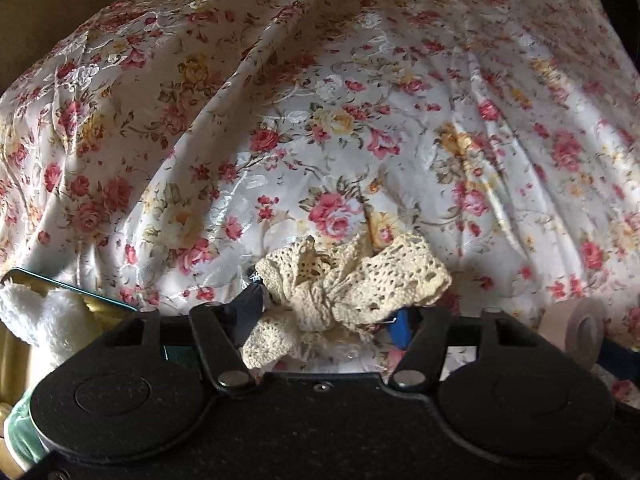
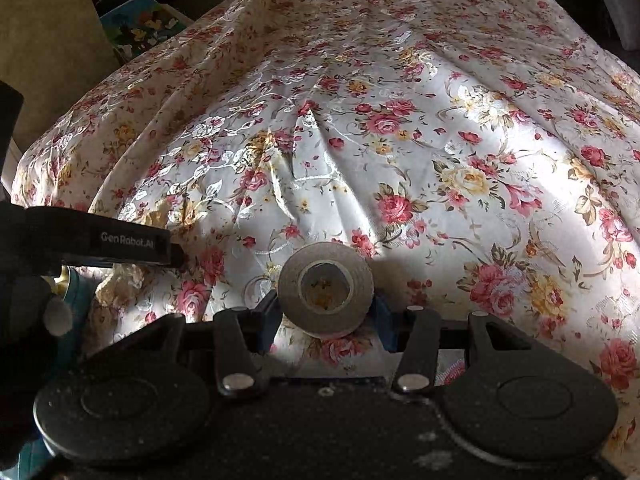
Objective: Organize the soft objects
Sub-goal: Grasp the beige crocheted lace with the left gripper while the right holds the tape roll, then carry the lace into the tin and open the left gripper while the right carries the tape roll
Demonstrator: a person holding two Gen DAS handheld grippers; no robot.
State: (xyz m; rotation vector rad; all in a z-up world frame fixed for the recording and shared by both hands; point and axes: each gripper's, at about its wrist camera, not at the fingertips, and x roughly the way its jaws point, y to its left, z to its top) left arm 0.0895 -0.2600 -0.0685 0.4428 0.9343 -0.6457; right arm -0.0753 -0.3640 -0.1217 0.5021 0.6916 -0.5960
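Note:
In the left wrist view a bundle of cream crochet lace ribbon (image 1: 352, 284) sits between the blue fingers of my left gripper (image 1: 328, 312), just above the floral satin cloth (image 1: 320, 120). The pads press on the lace from both sides. In the right wrist view my right gripper (image 2: 326, 318) is shut on a roll of beige tape (image 2: 326, 292), its hole facing the camera. The left wrist view shows the same tape roll (image 1: 584, 324) at the lower right. A corner of the lace (image 2: 120, 276) peeks out under the left gripper's black body (image 2: 100, 240).
A teal tin with a gold inside (image 1: 80, 292) lies at the lower left, with a white plush piece (image 1: 44, 316) in it. The cloth lies in folds across both views. A colourful box (image 2: 140, 24) stands beyond the cloth's far left edge.

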